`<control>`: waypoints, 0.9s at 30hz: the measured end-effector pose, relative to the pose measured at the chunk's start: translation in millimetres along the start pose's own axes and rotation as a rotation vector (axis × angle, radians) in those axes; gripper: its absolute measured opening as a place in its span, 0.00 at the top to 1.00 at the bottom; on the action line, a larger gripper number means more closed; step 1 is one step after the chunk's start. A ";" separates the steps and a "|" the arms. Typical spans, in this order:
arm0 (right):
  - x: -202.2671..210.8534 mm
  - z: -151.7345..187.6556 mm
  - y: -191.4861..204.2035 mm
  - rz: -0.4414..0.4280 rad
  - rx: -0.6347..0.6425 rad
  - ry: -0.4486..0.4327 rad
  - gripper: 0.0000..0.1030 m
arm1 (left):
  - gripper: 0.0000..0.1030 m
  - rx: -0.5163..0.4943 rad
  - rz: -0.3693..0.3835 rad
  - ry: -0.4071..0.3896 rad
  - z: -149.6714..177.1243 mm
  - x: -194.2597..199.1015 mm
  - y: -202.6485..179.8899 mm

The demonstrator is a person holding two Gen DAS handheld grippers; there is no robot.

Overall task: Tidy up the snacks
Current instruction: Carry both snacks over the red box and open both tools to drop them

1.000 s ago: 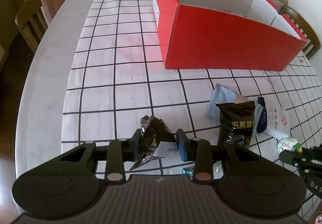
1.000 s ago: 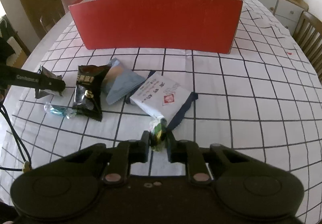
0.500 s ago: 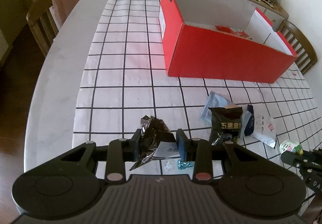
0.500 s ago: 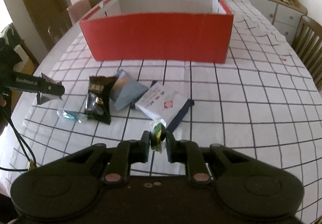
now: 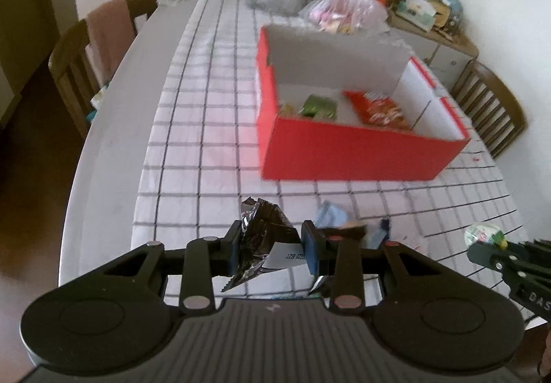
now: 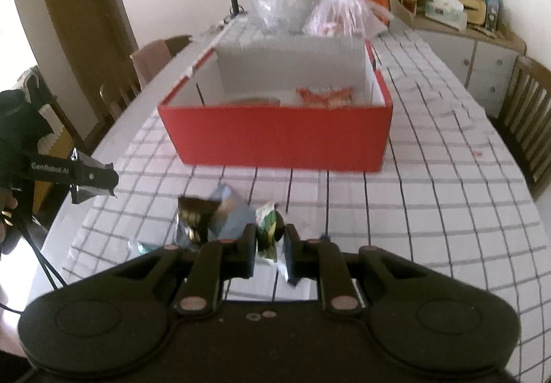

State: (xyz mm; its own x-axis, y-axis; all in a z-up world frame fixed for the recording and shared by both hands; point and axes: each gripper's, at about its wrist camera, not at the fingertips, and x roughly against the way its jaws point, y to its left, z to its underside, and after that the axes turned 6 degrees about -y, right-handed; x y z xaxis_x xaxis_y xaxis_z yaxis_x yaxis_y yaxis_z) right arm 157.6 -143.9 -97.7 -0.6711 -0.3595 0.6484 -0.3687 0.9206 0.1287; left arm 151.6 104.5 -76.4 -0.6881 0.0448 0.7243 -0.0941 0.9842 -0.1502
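Two crinkled snack packets (image 5: 261, 242), dark foil.

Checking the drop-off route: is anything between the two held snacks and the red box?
Nothing visible. The dark packet and the green-white snack hang above bare tablecloth; the red box is open-topped.

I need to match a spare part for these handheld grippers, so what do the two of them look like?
Both are matte black. The left gripper has blue pads, two linkage bars with pinkish round rivets, and a ribbed grey body. The right gripper has black fingers and a smooth dark body. From the side the left one bears white lettering "GenRobot.AI" with black cables trailing; the right's side lettering is cut off.
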 end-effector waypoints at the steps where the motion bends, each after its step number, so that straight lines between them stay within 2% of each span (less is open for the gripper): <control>1: 1.0 -4.3 -1.1 -0.002 0.003 -0.008 0.86 | 0.66 -0.005 0.003 -0.009 -3.8 1.9 -3.3; 14: -2.9 -61.8 -16.7 0.006 0.057 -0.104 0.86 | 0.66 -0.080 0.033 -0.075 -52.6 3.3 -48.7; 27: -42.3 -108.8 -38.3 -0.004 0.066 -0.088 0.86 | 0.66 -0.101 0.018 -0.051 -106.9 -36.9 -77.4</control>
State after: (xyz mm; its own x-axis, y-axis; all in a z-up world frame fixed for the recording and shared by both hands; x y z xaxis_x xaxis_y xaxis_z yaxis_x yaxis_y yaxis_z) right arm 270.1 -147.4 -48.4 -0.7220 -0.3782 0.5794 -0.4116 0.9079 0.0797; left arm 261.2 45.1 -19.5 -0.7249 0.0563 0.6866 -0.0100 0.9957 -0.0922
